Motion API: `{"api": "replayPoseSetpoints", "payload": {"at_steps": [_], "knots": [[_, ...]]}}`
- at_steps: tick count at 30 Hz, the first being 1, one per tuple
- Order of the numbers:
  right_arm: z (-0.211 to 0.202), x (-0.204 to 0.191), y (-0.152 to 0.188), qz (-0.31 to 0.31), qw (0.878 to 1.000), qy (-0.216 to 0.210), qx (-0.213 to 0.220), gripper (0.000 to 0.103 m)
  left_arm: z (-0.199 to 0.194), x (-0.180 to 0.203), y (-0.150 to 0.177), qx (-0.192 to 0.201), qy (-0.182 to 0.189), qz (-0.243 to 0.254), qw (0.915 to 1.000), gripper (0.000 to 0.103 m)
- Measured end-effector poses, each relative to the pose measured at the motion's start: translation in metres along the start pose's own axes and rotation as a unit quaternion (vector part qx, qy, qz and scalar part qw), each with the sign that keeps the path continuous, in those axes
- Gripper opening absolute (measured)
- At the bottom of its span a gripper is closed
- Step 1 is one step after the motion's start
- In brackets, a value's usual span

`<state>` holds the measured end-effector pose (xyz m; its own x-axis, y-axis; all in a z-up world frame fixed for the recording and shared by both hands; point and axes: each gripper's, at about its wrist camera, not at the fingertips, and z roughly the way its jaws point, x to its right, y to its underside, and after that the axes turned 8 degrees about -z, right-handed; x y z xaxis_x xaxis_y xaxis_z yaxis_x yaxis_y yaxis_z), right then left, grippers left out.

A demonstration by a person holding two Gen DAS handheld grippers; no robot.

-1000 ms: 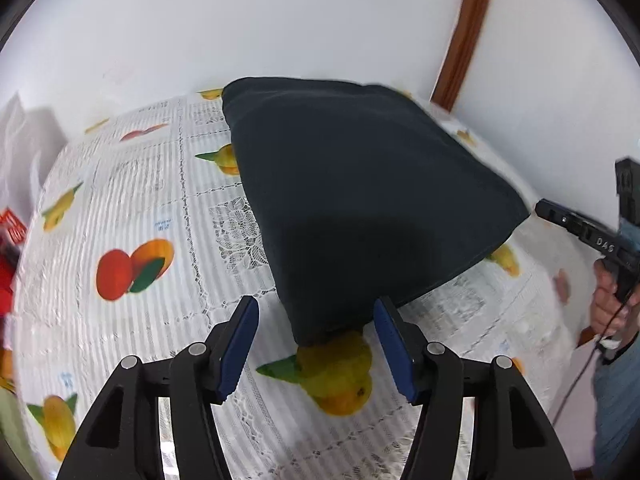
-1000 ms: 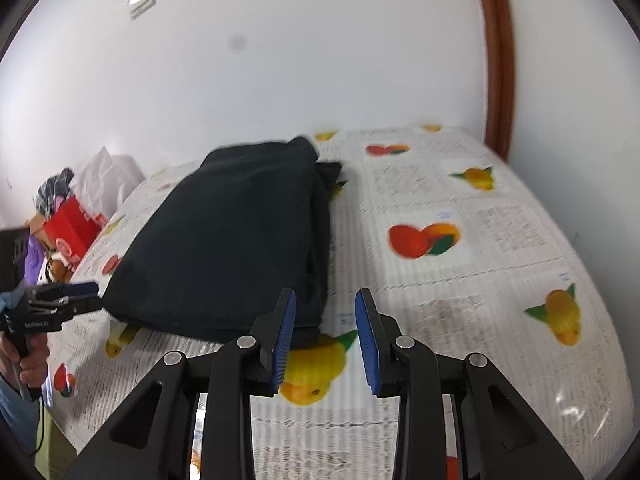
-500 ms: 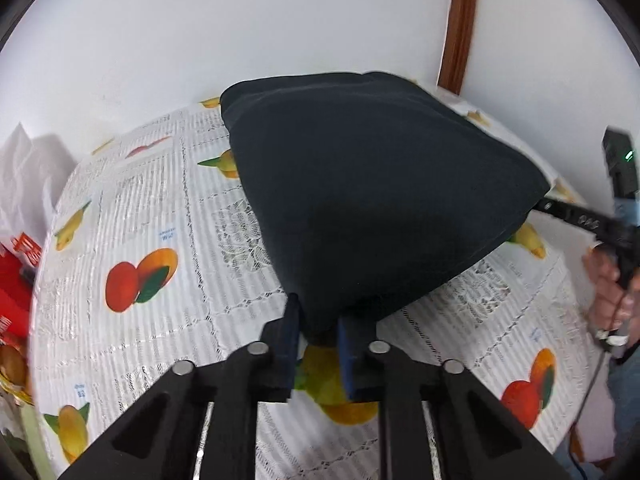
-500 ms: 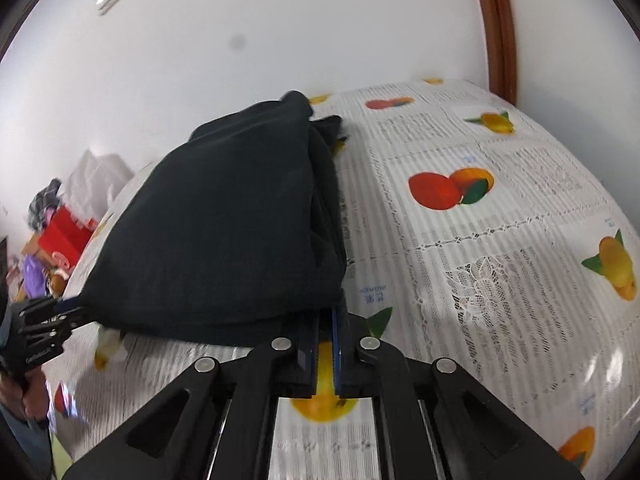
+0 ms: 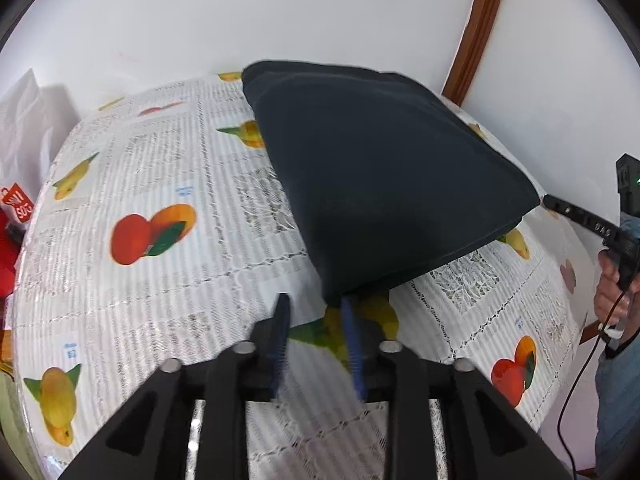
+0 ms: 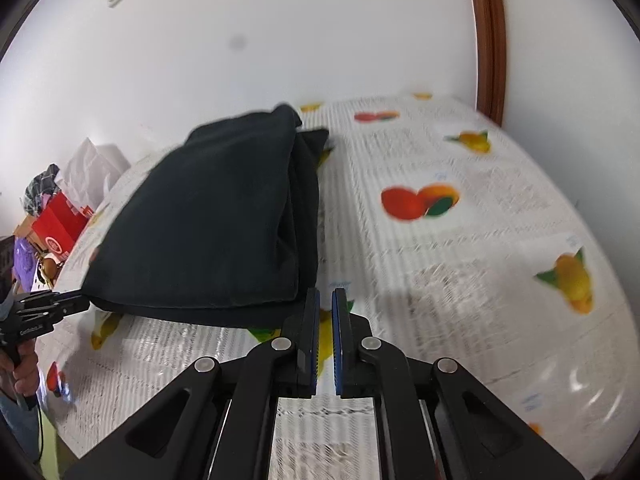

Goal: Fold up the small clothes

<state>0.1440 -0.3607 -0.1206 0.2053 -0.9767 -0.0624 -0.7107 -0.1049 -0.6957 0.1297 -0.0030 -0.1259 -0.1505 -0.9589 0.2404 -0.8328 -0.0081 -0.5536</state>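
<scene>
Left wrist view: left gripper (image 5: 318, 310) parted, empty, just before near corner of folded dark garment (image 5: 384, 184) on fruit-print tablecloth (image 5: 132, 184). Right wrist view: right gripper (image 6: 325, 304) slightly parted, empty, beside garment's near right corner.

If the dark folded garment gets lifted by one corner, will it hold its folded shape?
Probably not. The dark folded garment shows several loose layers stacked along its right edge, with nothing pinning them, so they would likely fall open. Its soft, rounded edges suggest floppy cloth that would drape. On the smooth-looking tablecloth it may slide if pushed.
</scene>
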Motion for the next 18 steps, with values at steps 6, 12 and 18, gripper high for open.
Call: {"api": "replayPoseSetpoints", "payload": {"at_steps": [6, 12, 18], "knots": [[-0.006, -0.007, -0.025, 0.013, 0.999, -0.034, 0.039, 0.027, -0.010, 0.001, -0.016, 0.028, 0.007, -0.007, 0.9995, 0.050], [0.038, -0.019, -0.018, 0.040, 0.999, -0.029, 0.011, 0.003, 0.011, 0.005, -0.034, 0.016, 0.023, -0.024, 0.9993, 0.053], [0.030, -0.020, -0.002, 0.024, 0.999, -0.022, -0.004, 0.004, 0.027, 0.002, -0.041, 0.006, 0.032, -0.028, 0.9991, 0.055]]}}
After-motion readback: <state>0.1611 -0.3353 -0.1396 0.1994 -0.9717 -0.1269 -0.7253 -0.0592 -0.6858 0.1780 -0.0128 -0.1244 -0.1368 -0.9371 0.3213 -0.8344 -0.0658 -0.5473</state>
